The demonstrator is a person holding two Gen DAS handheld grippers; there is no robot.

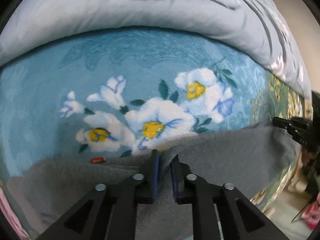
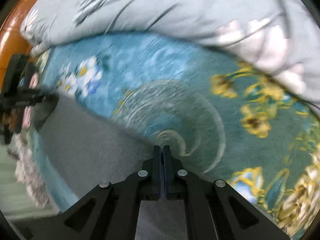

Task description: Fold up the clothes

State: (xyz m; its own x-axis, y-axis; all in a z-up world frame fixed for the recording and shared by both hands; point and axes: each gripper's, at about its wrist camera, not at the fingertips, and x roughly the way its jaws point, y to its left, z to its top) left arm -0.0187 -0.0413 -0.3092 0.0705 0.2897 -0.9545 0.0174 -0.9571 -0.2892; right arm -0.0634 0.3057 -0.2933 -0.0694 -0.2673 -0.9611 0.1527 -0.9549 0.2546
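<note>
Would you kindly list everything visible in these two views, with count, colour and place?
garment: one, grey, spread on the blanket at the near edge, held at two points along its far edge.
tag: one, red, on the garment's left part.
blanket: one, teal with white and yellow flowers, under the garment.
quilt: one, pale grey-blue, bunched along the blanket's far side.
wood: brown, upper left in the right view.
pink cloth: at the left edge, unclear what.
left tool: black with blue pads, pinching a garment fold.
right tool: black, shut on the garment's edge.
</note>
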